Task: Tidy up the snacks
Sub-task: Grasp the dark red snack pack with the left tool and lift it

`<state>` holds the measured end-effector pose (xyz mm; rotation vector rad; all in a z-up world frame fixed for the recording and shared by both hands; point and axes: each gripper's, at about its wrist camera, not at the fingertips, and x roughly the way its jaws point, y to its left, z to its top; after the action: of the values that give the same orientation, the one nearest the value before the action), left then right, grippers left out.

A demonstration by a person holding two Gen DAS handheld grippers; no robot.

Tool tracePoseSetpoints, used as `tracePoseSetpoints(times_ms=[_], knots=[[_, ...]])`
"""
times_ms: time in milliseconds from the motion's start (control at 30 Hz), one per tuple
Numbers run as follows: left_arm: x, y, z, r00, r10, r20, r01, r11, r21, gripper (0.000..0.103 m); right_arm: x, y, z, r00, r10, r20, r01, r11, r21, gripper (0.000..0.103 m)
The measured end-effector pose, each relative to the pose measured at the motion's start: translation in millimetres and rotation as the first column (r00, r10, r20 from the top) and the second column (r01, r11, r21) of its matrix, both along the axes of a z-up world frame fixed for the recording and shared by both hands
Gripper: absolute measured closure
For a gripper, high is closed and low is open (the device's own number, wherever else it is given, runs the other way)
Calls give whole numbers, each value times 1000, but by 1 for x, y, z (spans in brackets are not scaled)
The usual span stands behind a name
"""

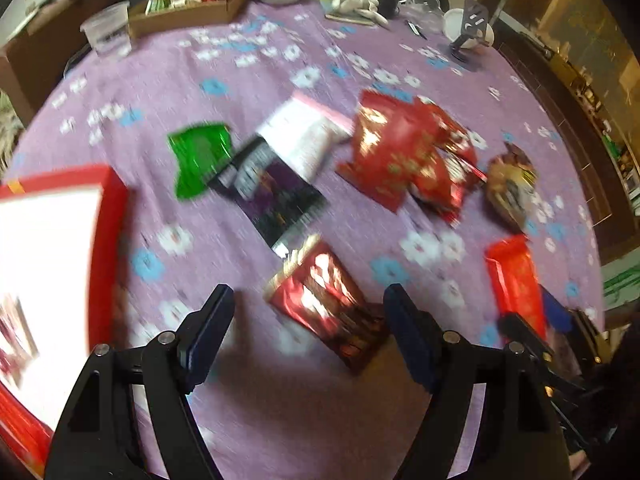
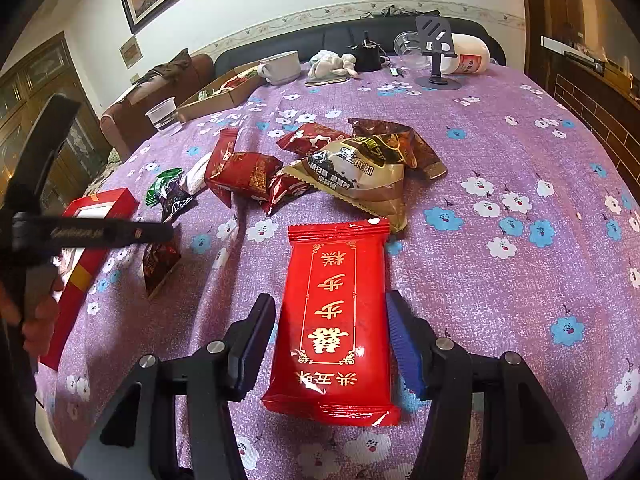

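Note:
Snack packets lie scattered on a purple flowered tablecloth (image 2: 500, 152). My right gripper (image 2: 332, 316) is open with its fingers on either side of a flat red packet with gold characters (image 2: 336, 320), which rests on the cloth. My left gripper (image 1: 308, 300) is open just above a dark red packet (image 1: 324, 300), not touching it. The left wrist view is blurred. A red box with a white inside (image 1: 52, 248) sits at the left; it also shows in the right wrist view (image 2: 100, 208). The left gripper's body shows in the right wrist view (image 2: 80, 232).
Further packets lie mid-table: green (image 1: 200, 156), black-purple (image 1: 272, 192), white (image 1: 308, 136), red (image 1: 404, 152), and gold-brown (image 2: 360, 176). A cardboard tray (image 2: 224, 92), plastic cup (image 2: 162, 114), white bowl (image 2: 282, 66), phone stand (image 2: 436, 52) and cloth stand at the back.

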<state>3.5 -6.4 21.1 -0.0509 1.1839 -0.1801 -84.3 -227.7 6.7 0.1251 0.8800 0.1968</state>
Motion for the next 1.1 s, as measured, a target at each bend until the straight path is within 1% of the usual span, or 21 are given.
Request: tracePoseSetpoints(times_ms=[67, 133, 200, 267, 300, 367, 433, 467, 567, 600, 700, 833, 867, 967, 1100], knots=[[-4, -8, -3, 1000, 1, -15, -1, 1000, -6, 25, 0, 0, 0, 1000, 0, 0, 0, 1000, 1, 43], [-7, -16, -5, 1000, -1, 6, 1, 999, 35, 24, 0, 0, 0, 1000, 0, 0, 0, 1000, 2, 43], [-8, -18, -5, 1000, 2, 19, -3, 999, 43, 24, 0, 0, 0, 1000, 0, 0, 0, 1000, 1, 43], [-10, -17, -5, 999, -14, 31, 13, 999, 40, 24, 0, 0, 0, 1000, 0, 0, 0, 1000, 2, 43], [-12, -18, -5, 998, -38, 39, 36, 998, 50, 24, 0, 0, 0, 1000, 0, 0, 0, 1000, 1, 43], [-14, -16, -5, 997, -59, 58, 54, 995, 78, 30, 0, 0, 0, 1000, 0, 0, 0, 1000, 0, 43], [-15, -13, -4, 994, -73, 77, 64, 992, 110, 45, 0, 0, 0, 1000, 0, 0, 0, 1000, 2, 43], [-14, -12, -3, 993, -80, 84, 70, 990, 119, 48, 0, -1, 0, 1000, 0, 0, 0, 1000, 2, 43], [-14, -6, -2, 988, -113, 108, 99, 987, 124, 62, 0, -1, 0, 1000, 0, 0, 0, 1000, 3, 43], [-13, -6, -2, 986, -124, 110, 110, 986, 123, 69, 0, 0, 0, 1000, 0, 0, 0, 1000, 3, 43], [-15, -1, -1, 981, -154, 115, 141, 983, 115, 84, 0, -1, 0, 1000, 1, 0, -1, 1000, 4, 43], [-18, 5, -1, 978, -156, 140, 143, 985, 100, 86, 0, -1, 0, 1000, 0, 0, 0, 1000, 6, 43], [-19, 8, 0, 977, -152, 148, 141, 987, 82, 86, 0, -1, 0, 1000, 0, 0, 0, 1000, 10, 43], [-24, 12, 3, 975, -143, 171, 134, 989, 67, 86, 1, -4, 0, 1000, -12, 1, 12, 1000, 20, 50], [-39, 15, 14, 966, -147, 214, 142, 989, 38, 86, 0, -6, 0, 1000, -15, 2, 15, 999, 35, 52]])
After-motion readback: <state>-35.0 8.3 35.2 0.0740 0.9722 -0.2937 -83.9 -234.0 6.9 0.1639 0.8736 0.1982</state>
